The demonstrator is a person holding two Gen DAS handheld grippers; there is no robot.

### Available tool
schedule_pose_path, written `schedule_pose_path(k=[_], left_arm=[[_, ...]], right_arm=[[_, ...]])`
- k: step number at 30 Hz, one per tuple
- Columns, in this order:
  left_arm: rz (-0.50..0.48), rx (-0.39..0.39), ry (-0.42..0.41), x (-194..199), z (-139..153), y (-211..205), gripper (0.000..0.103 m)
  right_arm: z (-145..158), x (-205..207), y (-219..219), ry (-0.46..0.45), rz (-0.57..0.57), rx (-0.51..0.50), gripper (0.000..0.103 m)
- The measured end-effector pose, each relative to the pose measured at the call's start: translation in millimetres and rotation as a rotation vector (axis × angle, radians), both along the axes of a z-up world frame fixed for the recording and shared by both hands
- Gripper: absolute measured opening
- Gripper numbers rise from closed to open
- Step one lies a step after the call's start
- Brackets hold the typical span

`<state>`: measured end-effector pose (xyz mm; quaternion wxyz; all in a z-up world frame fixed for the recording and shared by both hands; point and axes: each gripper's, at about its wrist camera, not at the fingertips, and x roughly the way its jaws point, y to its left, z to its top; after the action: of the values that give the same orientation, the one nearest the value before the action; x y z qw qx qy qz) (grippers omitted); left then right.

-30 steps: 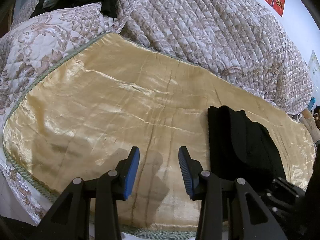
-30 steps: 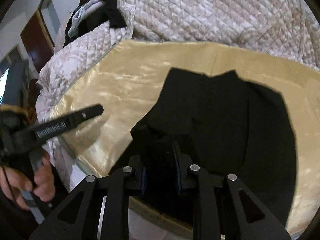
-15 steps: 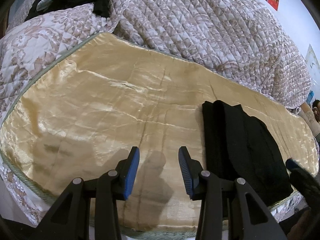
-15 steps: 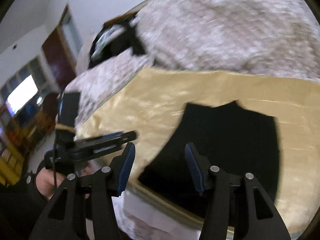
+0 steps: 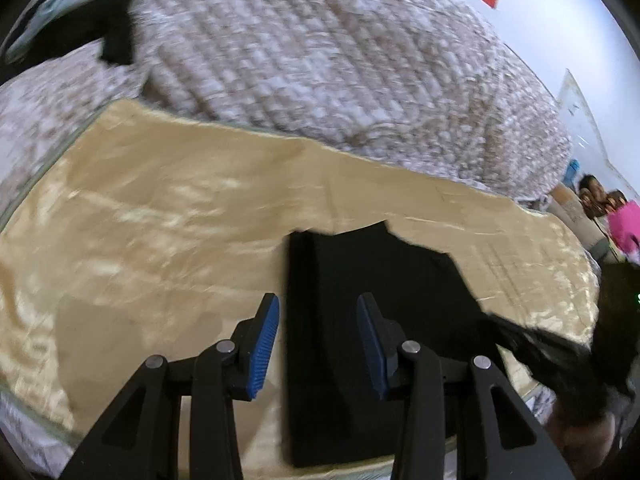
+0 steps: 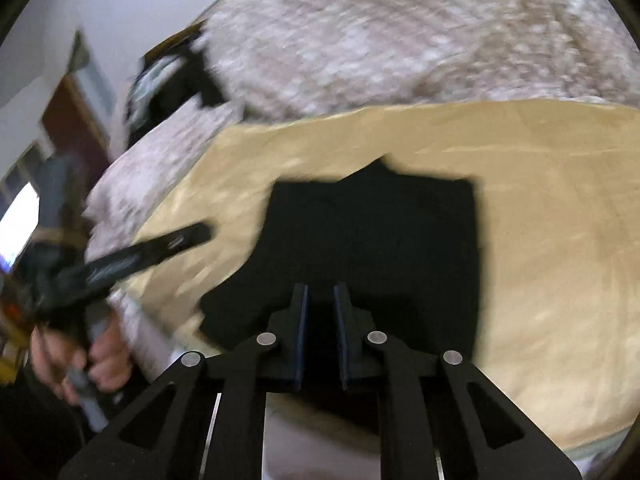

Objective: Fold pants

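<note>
Pants (image 5: 372, 320) folded into a black, roughly rectangular stack, lying flat on gold sheet (image 5: 160, 240) near the bed's front edge. Long axis runs from front edge toward quilt (image 5: 320, 60); far end ragged, with a small peak, pointing at the quilt; near end straight, close to the sheet's hem. Left side in the left wrist view shows a neat fold line parallel to the long axis.

Left gripper (image 5: 316, 344): jaws apart, nothing clamped, hovering over the near-left part of the stack, left pad over bare sheet, right pad over pants. Also seen from the right wrist view (image 6: 188, 240), held in a hand (image 6: 80, 360), off the stack's left.

Right gripper (image 6: 321, 332): jaws closing, narrow gap, nothing visibly between pads; above the stack's near edge. Both views motion-blurred. Dark clothes (image 5: 116, 24) heaped at the quilt's far left.
</note>
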<state>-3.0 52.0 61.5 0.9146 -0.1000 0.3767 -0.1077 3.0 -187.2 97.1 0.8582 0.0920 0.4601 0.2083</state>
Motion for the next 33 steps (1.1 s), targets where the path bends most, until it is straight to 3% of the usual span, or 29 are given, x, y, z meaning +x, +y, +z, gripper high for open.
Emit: schedule_pose_path(k=[6,11,14,15,17,21,24,27,33], left_arm=[[-0.121,0.03,-0.006,46,3,-45,0.043],[-0.122,0.101,0.06,70,-34,-53,0.043],[-0.101,0.152,0.017,66,-42,-47,0.046],[-0.099,0.137,0.018,65,-43,-44,0.046],[-0.096,0.1,0.024,67,-43,-39,0.046],[-0.099,0.099,0.014,63,-40,-37,0.046],[-0.091,0.099,0.007,57,-35,-32,0.046],[-0.08,0.106,0.0,44,-28,-25,0.046],[-0.111,0.093,-0.053,-8,-14,-24,0.046]], right_arm=[[-5,60,-9,0.019,0.018,-0.052,0.013],[-38,95,-9,0.084,0.013,-0.062,0.013],[-51,103,-21,0.092,-0.039,-0.043,0.009],[-51,103,-23,0.085,-0.048,-0.036,0.009],[-52,103,-24,0.079,-0.057,-0.032,0.008],[-48,102,-28,0.07,-0.055,-0.03,0.008],[-35,93,-29,0.048,-0.069,-0.04,0.014],[-21,70,-27,0.012,-0.04,-0.053,0.02],[1,14,-21,-0.04,-0.004,-0.048,0.02]])
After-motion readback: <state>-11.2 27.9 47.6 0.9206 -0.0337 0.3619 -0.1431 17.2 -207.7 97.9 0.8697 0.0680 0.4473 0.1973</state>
